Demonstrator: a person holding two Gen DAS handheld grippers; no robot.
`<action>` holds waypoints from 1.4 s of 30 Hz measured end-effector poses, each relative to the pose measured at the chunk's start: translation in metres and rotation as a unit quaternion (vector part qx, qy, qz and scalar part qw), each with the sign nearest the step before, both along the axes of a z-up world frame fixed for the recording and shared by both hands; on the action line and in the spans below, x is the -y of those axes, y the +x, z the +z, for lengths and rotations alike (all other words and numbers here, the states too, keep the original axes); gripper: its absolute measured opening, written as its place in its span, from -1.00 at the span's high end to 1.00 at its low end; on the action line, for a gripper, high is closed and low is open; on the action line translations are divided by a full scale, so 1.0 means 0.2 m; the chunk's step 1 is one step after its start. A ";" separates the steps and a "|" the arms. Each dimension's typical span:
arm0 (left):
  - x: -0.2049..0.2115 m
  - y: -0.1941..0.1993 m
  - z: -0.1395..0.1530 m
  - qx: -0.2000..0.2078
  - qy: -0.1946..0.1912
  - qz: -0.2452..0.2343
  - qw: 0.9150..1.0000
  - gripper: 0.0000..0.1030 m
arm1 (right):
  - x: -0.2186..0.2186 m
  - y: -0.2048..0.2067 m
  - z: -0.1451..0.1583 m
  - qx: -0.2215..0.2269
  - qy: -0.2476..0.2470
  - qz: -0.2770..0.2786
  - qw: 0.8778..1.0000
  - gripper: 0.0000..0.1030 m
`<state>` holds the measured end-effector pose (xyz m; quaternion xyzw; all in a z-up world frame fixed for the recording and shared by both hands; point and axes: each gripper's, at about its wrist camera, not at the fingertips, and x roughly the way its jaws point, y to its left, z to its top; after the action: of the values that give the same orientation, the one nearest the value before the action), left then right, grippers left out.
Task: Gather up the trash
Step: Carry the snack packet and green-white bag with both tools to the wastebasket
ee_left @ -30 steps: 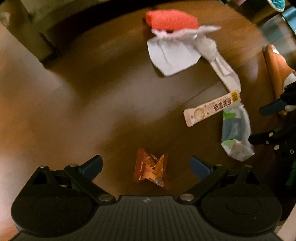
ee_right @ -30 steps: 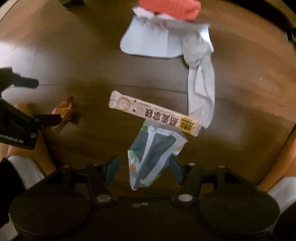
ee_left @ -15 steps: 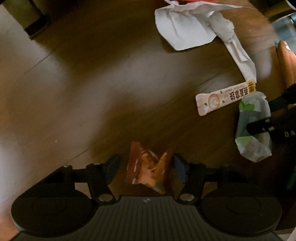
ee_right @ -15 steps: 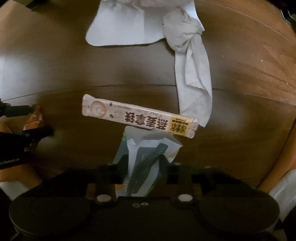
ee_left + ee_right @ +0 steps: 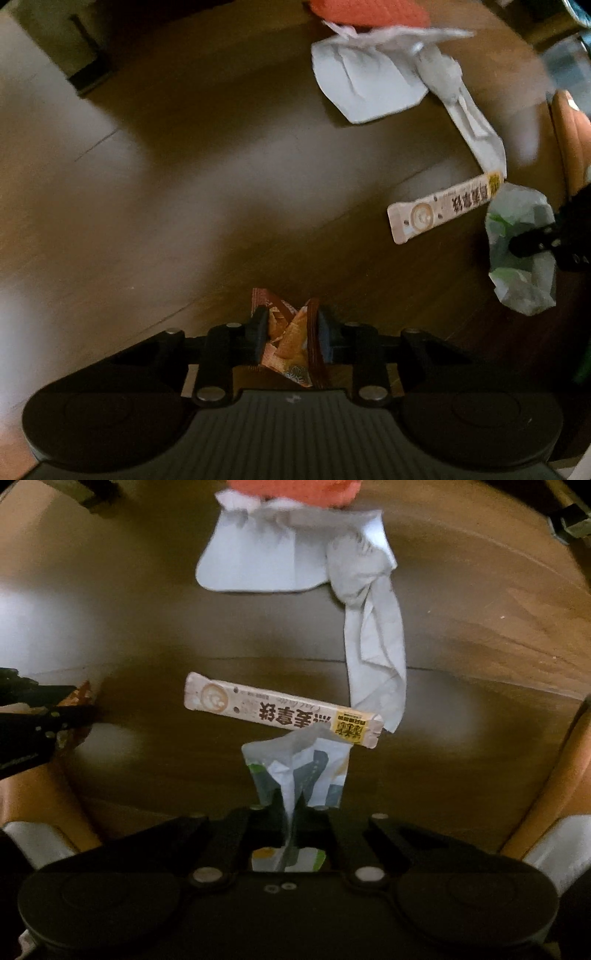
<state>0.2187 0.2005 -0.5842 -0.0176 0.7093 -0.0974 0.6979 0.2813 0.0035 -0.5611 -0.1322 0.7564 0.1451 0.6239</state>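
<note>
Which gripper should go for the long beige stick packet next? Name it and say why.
Right, probably. The stick packet lies just ahead of the right gripper, touching the green-and-white wrapper it pinches. The left gripper sits farther off, its jaws closing on the orange wrapper. Both must unload first.

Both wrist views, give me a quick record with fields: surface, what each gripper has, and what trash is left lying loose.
surface: brown wooden floor
left gripper: jaws closing on the orange snack wrapper, pads against its sides
right gripper: shut on the green and white wrapper, pinched flat
loose trash: long beige sachet; white tissue sheet; twisted white tissue strip
other: red-orange cloth-like item at the far edge, partly over the tissue sheet
</note>
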 end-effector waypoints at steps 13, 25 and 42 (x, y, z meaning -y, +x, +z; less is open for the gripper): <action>-0.07 0.08 0.53 0.070 -0.028 0.013 0.997 0.50 | 0.02 0.03 0.63 0.096 0.057 0.002 0.994 0.98; 0.12 0.10 1.33 0.185 -0.031 -0.018 0.982 0.50 | 0.11 -0.04 1.40 0.207 0.137 0.008 0.969 0.99; 0.45 -0.05 2.45 0.370 -0.029 0.023 0.928 0.50 | 0.61 -0.22 2.54 0.384 0.221 -0.005 0.897 0.99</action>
<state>0.2080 0.1111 -0.0938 -0.0169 0.3967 -0.1010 0.9122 0.2372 -0.1191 -0.0535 -0.0329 0.4074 0.2433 0.8796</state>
